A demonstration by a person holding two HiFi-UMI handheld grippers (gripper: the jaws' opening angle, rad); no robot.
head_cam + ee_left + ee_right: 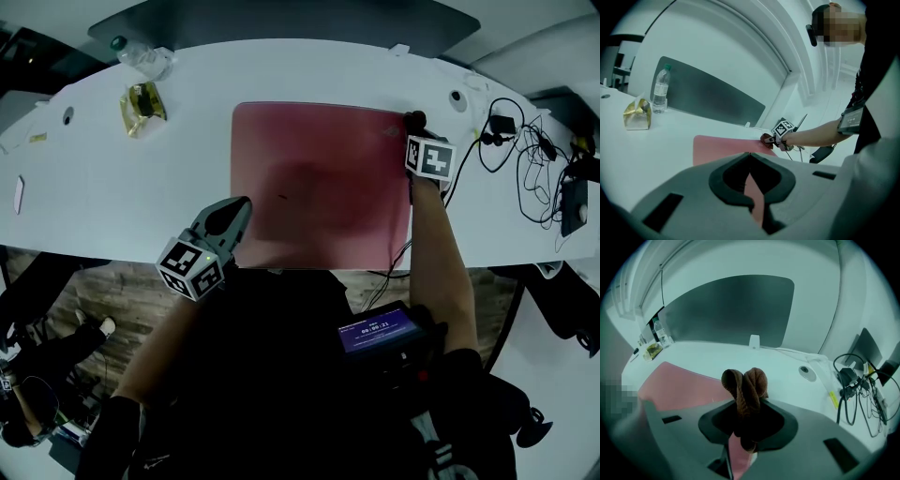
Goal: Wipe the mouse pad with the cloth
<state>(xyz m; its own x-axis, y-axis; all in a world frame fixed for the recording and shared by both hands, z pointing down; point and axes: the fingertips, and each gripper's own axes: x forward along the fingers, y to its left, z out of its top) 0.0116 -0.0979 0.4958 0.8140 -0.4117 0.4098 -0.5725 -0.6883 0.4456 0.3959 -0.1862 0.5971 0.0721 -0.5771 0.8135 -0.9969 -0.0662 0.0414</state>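
A pink mouse pad [319, 183] lies flat in the middle of the white table [112, 178]. My right gripper [413, 128] is at the pad's far right corner, shut on a bunched brown cloth [414, 118]. In the right gripper view the cloth [745, 385] bulges up out of the jaws of the right gripper [743, 404], with the pad [679, 387] to the left. My left gripper [246, 203] hovers at the pad's near left edge, shut and holding nothing. The left gripper view shows the left gripper [750, 157], the pad [719, 146] and the cloth [766, 138] far off.
A water bottle [141, 56] and a gold packet [142, 103] stand at the table's far left. Tangled black cables [525, 159] lie at the right. A small flat white thing [19, 194] lies near the left edge. A lit screen [380, 333] hangs on the person's chest.
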